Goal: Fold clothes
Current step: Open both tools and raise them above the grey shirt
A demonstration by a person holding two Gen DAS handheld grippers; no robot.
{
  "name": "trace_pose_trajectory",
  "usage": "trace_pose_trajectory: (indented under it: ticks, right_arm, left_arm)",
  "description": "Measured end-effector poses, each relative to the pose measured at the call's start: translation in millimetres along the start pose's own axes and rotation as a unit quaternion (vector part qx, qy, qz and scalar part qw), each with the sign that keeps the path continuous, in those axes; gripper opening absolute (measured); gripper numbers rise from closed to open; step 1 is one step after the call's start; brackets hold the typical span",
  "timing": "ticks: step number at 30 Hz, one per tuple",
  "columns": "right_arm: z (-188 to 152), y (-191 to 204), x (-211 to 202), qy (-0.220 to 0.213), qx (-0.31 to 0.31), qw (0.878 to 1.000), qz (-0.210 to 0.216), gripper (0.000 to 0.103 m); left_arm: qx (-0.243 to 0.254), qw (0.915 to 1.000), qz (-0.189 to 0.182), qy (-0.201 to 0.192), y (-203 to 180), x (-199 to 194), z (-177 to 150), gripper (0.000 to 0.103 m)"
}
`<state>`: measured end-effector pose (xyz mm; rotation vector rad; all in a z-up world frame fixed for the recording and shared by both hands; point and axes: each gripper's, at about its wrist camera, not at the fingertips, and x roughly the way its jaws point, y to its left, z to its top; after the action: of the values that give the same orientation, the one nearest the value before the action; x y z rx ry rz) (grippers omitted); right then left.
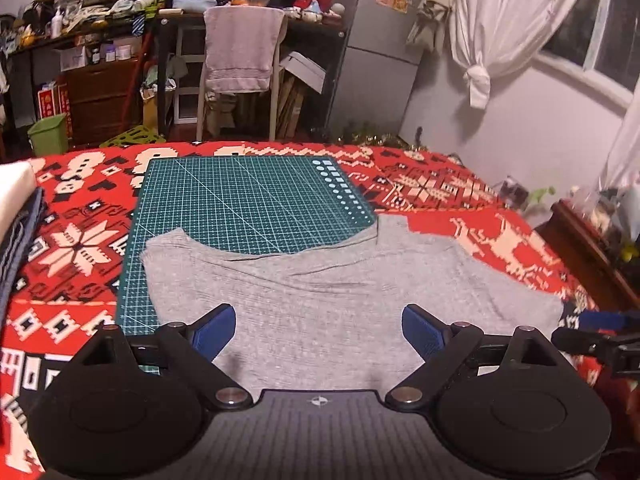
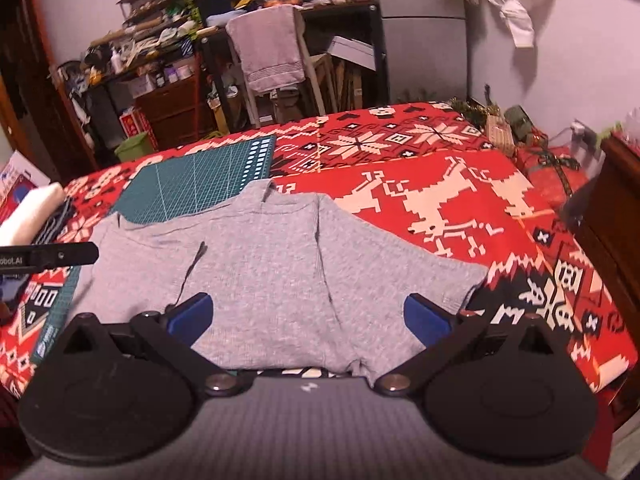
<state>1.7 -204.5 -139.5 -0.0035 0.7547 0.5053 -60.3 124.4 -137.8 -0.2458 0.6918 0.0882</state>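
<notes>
From the left wrist, the left gripper point(image 1: 319, 330) hangs with its blue fingers spread wide and empty over the grey garment point(image 1: 320, 300), which lies flat, partly on the green cutting mat point(image 1: 248, 200) and partly on the red patterned blanket point(image 1: 460, 188). From the right wrist, the right gripper point(image 2: 308, 318) is likewise wide apart and holds nothing above the garment's near edge, a stack of folded clothes point(image 2: 36, 212) lying at the far left.

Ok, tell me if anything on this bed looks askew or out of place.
The grey garment lies crooked: half on the green cutting mat, half on the red patterned blanket. Its near hem is bunched unevenly in the right wrist view. Nothing looks spilled or damaged.
</notes>
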Motion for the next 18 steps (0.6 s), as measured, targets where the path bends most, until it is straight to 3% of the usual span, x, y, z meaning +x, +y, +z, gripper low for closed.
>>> trace_pose_trajectory:
  ticks: [5, 12, 17, 18]
  right_arm:
    - [-4, -1, 5, 0.011, 0.0, 0.999, -0.037, 0.102]
    - [-9, -21, 4, 0.01, 0.047, 0.998, -0.052, 0.101]
    - [-11, -39, 10, 0.003, 0.079, 0.994, -0.08, 0.082]
    - [-11, -42, 12, 0.002, 0.082, 0.993, -0.086, 0.074]
  left_arm:
    - [0.008, 0.9999, 0.009, -0.006, -7, 0, -1, 0.091]
    - [0.028, 0.9995, 0.003, -0.014, -15, -1, -4, 0.091]
    - [0.058, 0.9982, 0.007, -0.013, -22, 1, -10, 0.091]
    - [0.059, 0.9982, 0.001, -0.011, -22, 1, -11, 0.091]
